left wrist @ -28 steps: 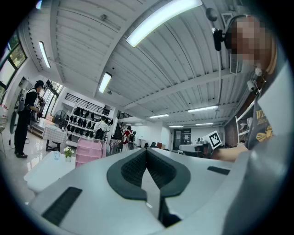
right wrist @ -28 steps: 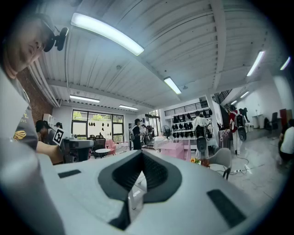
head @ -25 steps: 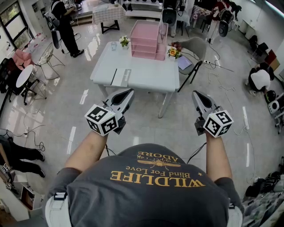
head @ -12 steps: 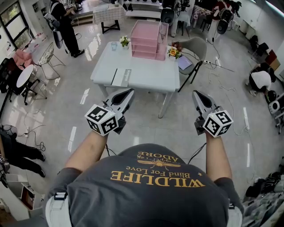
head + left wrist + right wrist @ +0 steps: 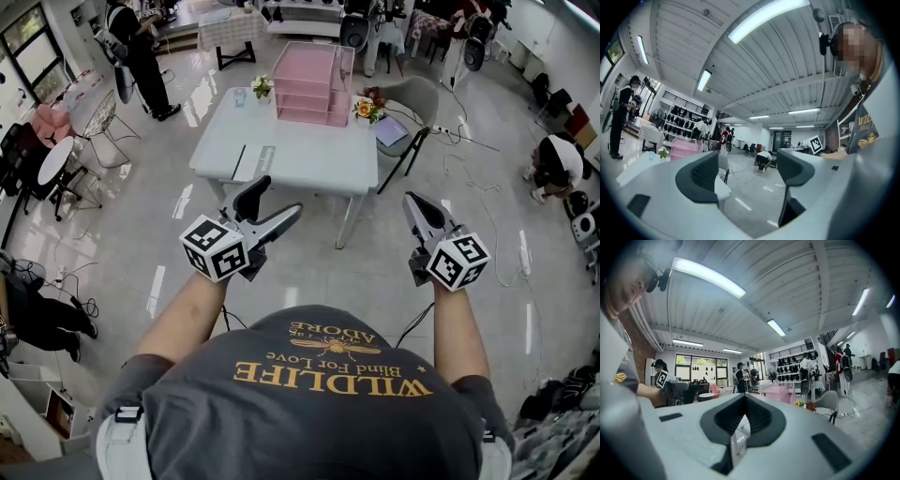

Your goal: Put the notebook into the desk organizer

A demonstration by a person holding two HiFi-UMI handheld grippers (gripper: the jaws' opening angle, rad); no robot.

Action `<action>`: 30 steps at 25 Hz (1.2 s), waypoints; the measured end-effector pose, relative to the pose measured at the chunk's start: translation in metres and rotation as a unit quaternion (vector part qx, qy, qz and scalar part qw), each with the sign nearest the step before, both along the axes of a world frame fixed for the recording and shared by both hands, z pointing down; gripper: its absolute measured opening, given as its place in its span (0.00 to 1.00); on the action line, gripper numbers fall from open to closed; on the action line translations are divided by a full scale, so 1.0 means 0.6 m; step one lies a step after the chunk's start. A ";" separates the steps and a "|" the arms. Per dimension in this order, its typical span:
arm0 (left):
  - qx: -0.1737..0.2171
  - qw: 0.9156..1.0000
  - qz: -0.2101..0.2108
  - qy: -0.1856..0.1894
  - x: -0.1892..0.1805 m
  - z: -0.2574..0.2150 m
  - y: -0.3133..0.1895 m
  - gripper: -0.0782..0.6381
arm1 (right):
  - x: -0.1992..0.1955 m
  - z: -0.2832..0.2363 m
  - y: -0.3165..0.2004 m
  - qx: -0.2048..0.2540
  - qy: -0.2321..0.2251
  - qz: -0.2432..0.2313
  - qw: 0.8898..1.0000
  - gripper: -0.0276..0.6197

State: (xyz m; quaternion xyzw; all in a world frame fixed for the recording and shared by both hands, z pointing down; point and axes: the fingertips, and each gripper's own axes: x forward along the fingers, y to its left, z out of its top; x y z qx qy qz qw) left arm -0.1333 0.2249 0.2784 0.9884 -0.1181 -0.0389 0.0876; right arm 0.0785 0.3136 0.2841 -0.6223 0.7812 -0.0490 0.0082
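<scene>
While the person stands back from it, the table (image 5: 309,155) sits in the upper middle of the head view, well apart from both grippers. Nothing on it has shifted over the last second.

- Organizer (image 5: 309,89): pink, tiered, at the table's far edge, top centre of the frame. Whether its trays hold anything cannot be told from here.
- Notebook (image 5: 255,163): flat on the near left part of the table, below and left of the organizer, apart from it. Untouched and not yet in the organizer.
- Left gripper (image 5: 279,197): the one change. Its jaws have just been opening and now stand wide apart. In the left gripper view (image 5: 747,168) only floor and the far room show between the pads (image 5: 701,171), so nothing is held.
- Right gripper (image 5: 412,200): centre right of the frame. Its jaws are together as before, and the right gripper view (image 5: 744,413) shows them meeting with no object between them.

Judgement: the task has barely begun. The open left jaws read as preparation for a pick, and the notebook lies on that gripper's side of the table, so the left looks the likelier one to take it. The person must first close the gap to the table. A flat notebook offers only a thin edge, so the grip may be awkward.
</scene>
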 end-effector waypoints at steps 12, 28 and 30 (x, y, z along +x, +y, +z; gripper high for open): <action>0.002 1.000 -0.024 -0.003 0.109 -0.005 0.046 0.65 | 0.105 -0.004 0.029 0.001 -0.001 -0.026 1.000 0.04; -0.006 1.000 0.002 0.011 0.169 0.027 -0.097 0.64 | 0.147 0.018 -0.123 -0.003 0.009 -0.022 1.000 0.04; -0.005 1.000 0.016 0.018 0.173 0.029 -0.153 0.64 | 0.143 0.014 -0.168 0.003 0.013 -0.015 1.000 0.04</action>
